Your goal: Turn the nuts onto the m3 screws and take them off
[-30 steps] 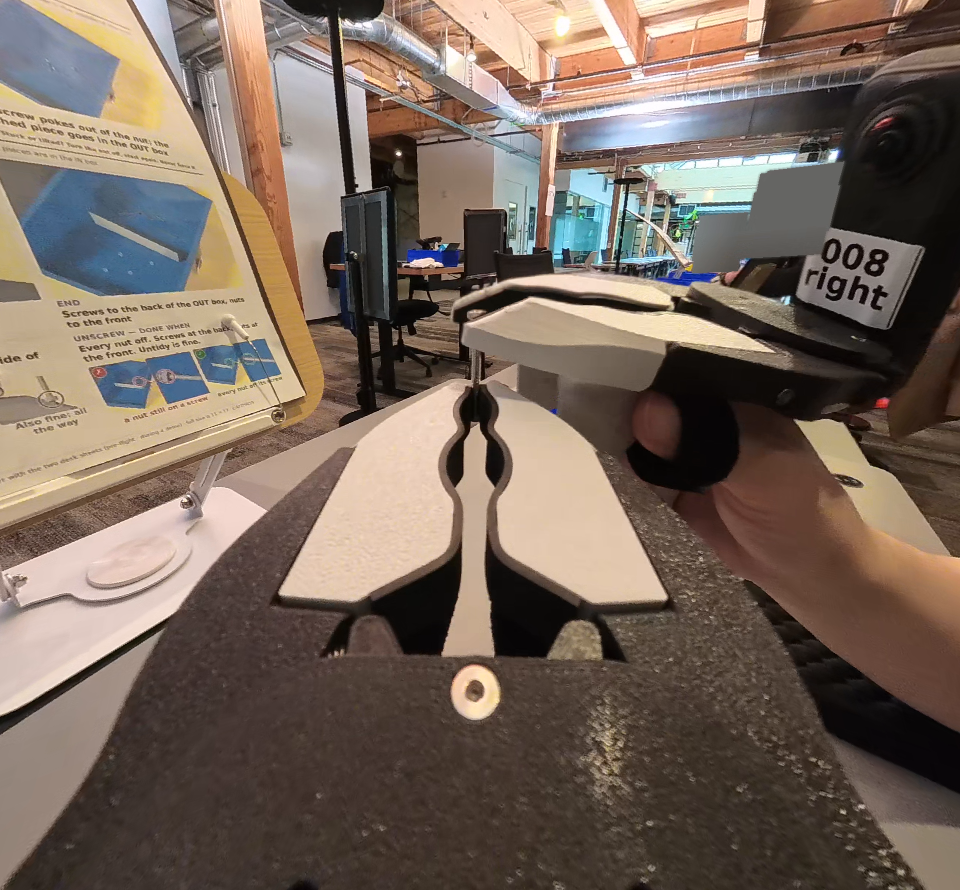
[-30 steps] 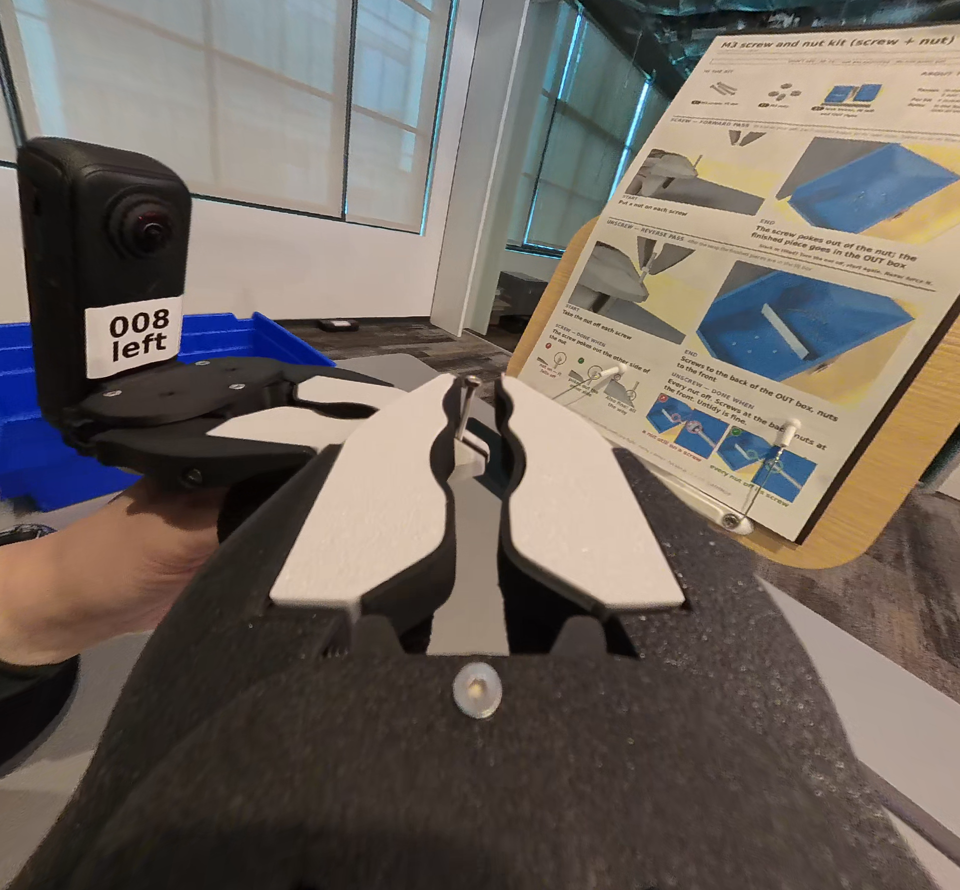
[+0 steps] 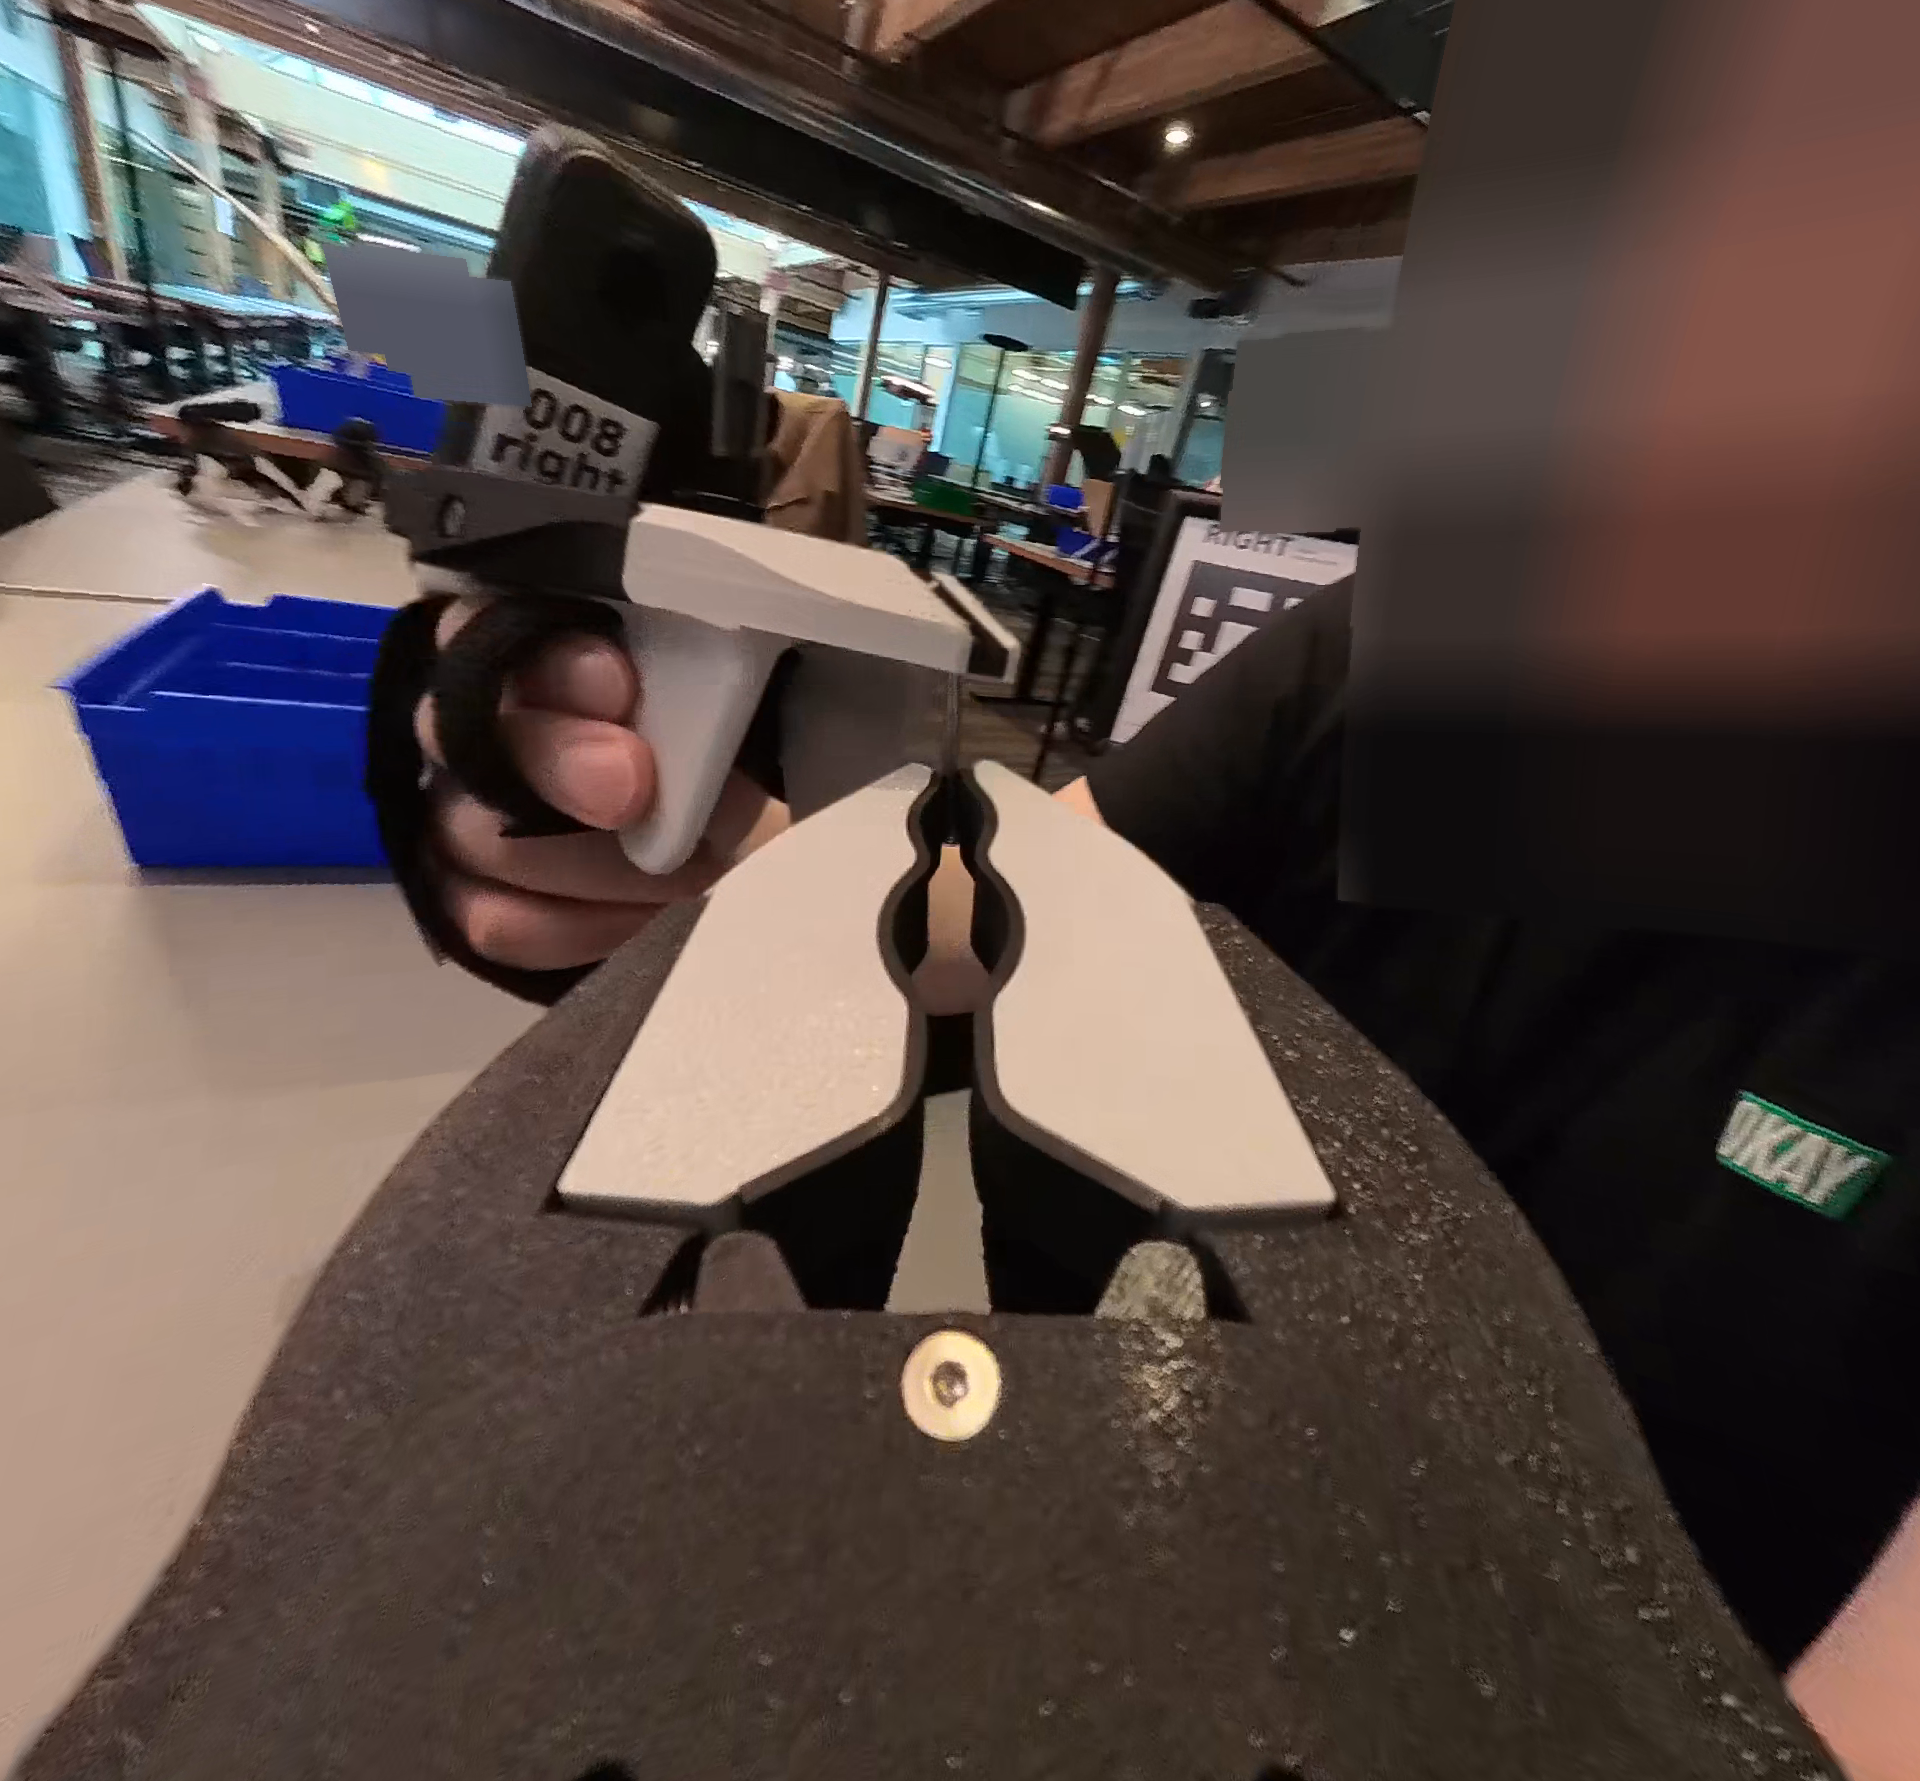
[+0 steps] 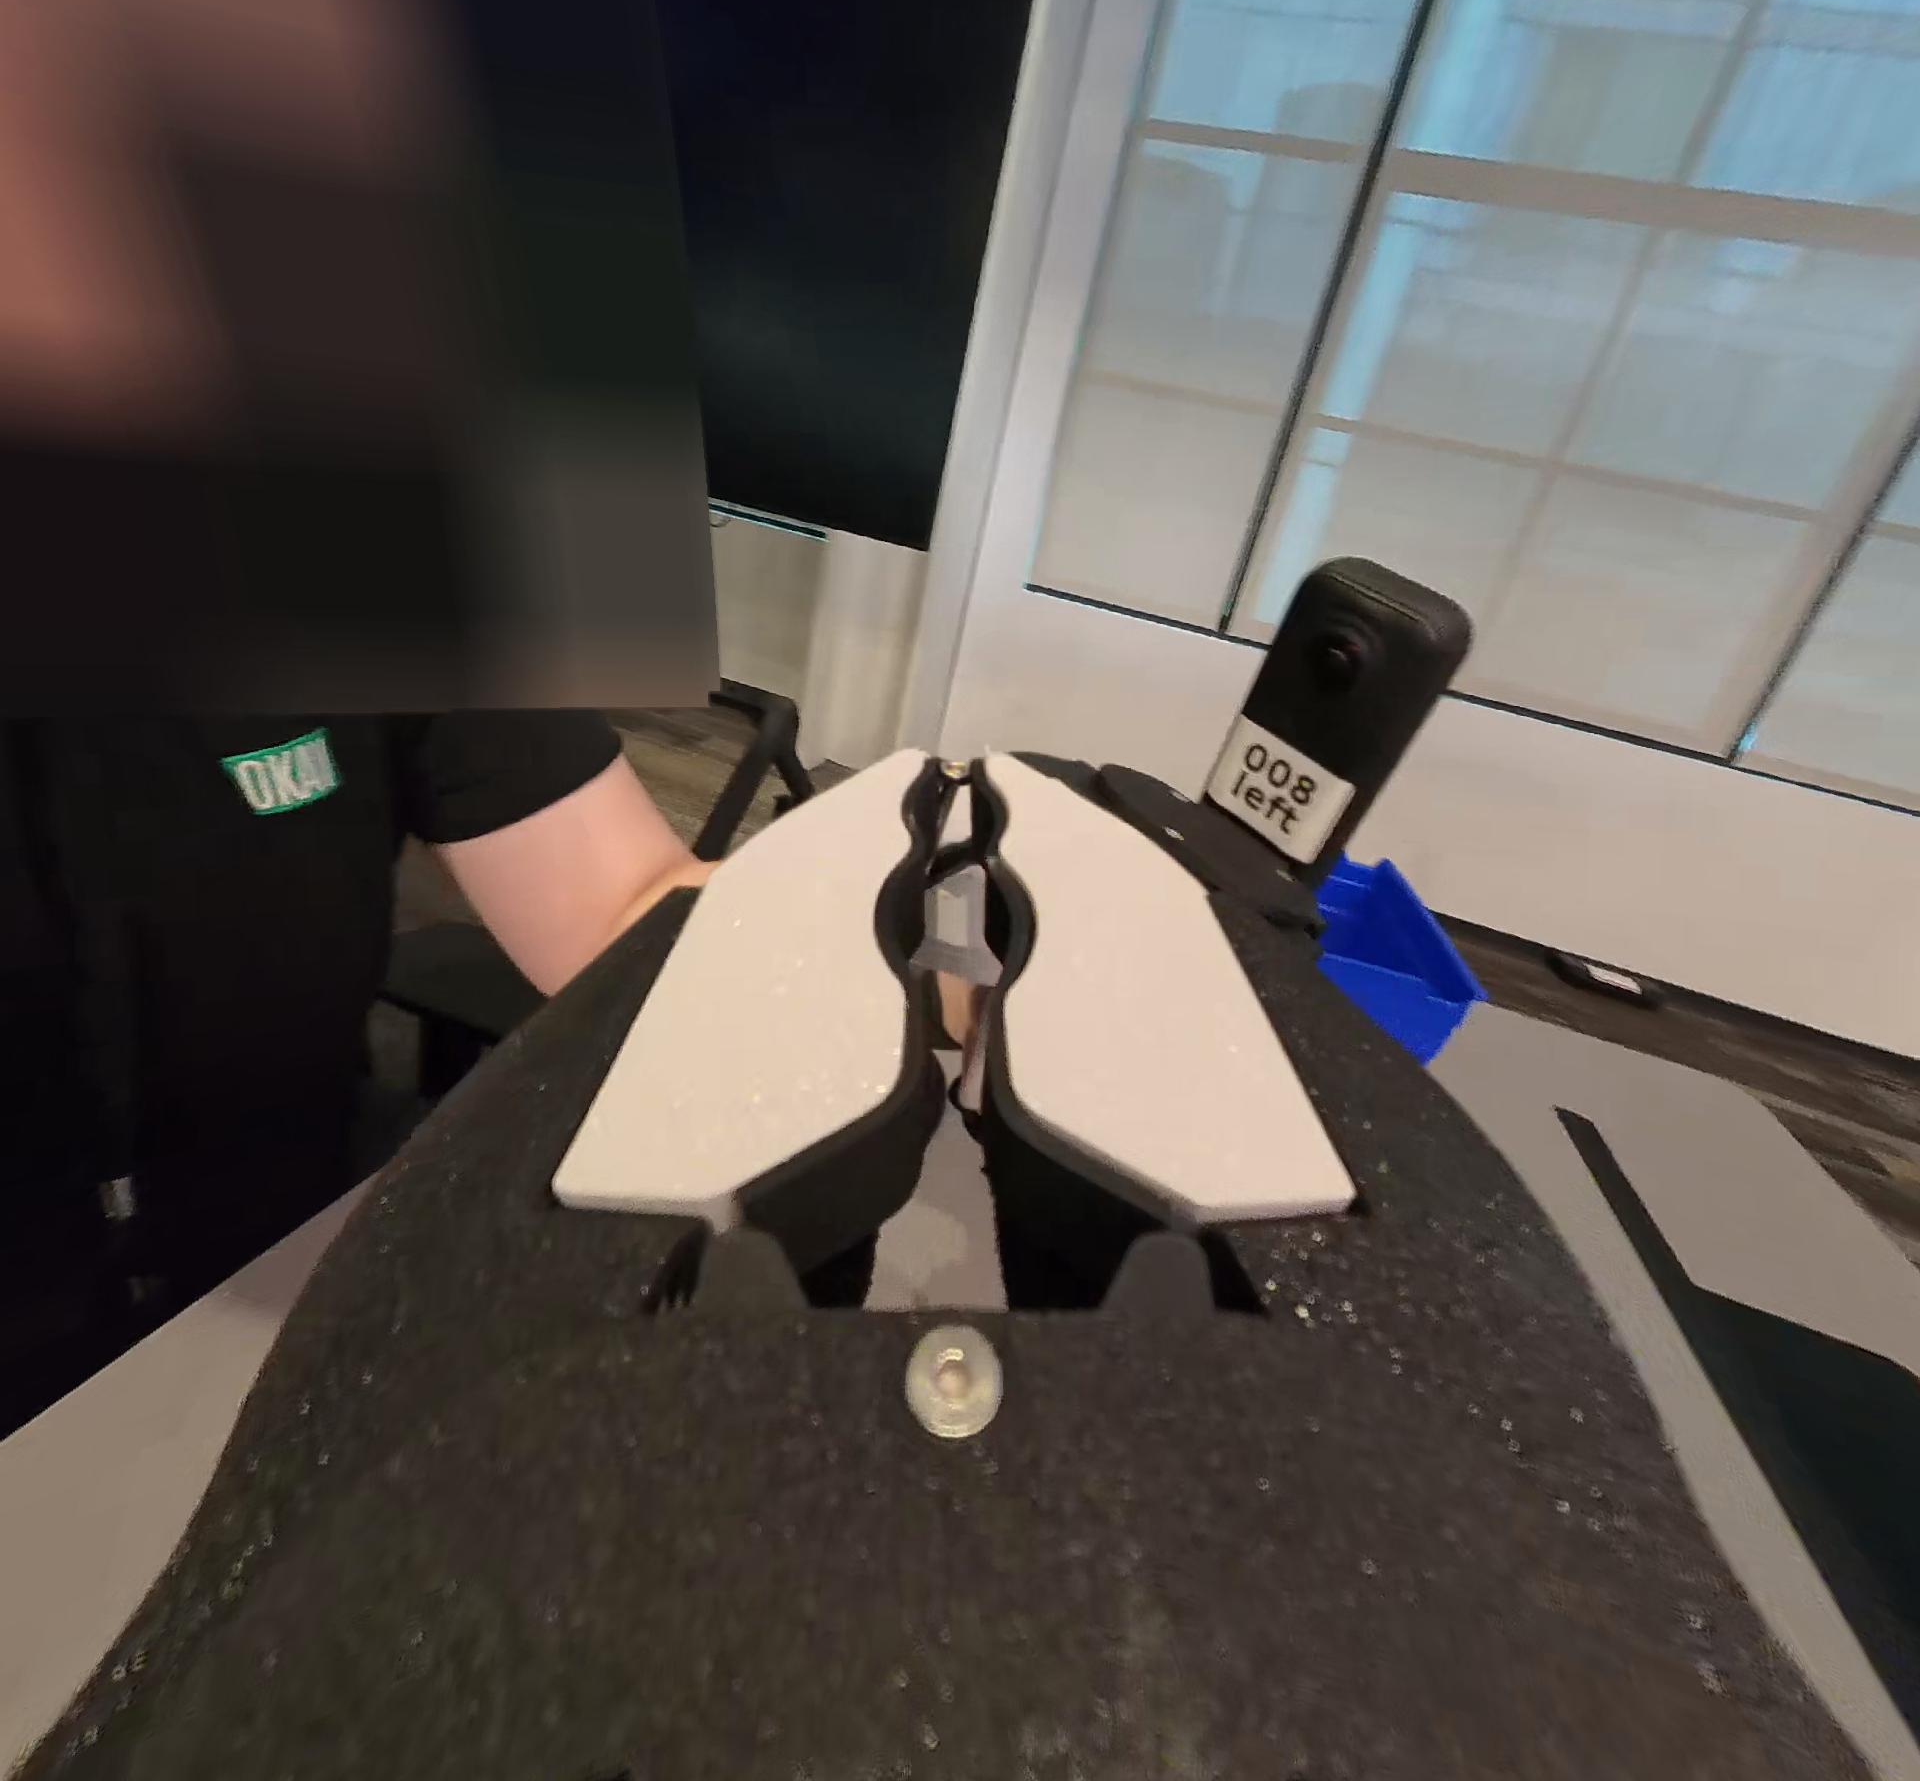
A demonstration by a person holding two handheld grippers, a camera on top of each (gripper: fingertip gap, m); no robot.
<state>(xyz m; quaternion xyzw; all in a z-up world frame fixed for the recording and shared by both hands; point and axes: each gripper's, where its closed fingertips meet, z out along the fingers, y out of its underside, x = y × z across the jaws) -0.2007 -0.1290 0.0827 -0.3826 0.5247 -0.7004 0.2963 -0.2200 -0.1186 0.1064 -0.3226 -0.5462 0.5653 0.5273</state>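
Observation:
My left gripper [image 3: 951,781] is shut on the lower end of a thin metal screw [image 3: 951,729] that stands upright from its tips. My right gripper [image 3: 964,656] comes in from the left above it, and its fingertips meet the screw's top. In the right wrist view my right gripper [image 4: 951,773] is shut on a small shiny metal piece [image 4: 949,769], a nut or the screw's head; I cannot tell which. The left gripper's fingers [image 4: 951,910] show below through the gap, and its camera body [image 4: 1351,682] stands to the right. Both grippers are held in the air.
A blue bin [image 3: 239,744] stands on the pale table [image 3: 156,1056] at the left; it also shows in the right wrist view [image 4: 1392,952]. A person in a black shirt [image 3: 1558,1004] is close by. A dark screen [image 4: 831,225] and a black mat [image 4: 1766,1368] are nearby. Only a small space, under 4 cm, lies between the two pairs of fingers.
Both grippers have swung round from the instruction board toward the person. My right jaws stood apart around the screw's top and have closed on it. My left gripper has kept its hold.

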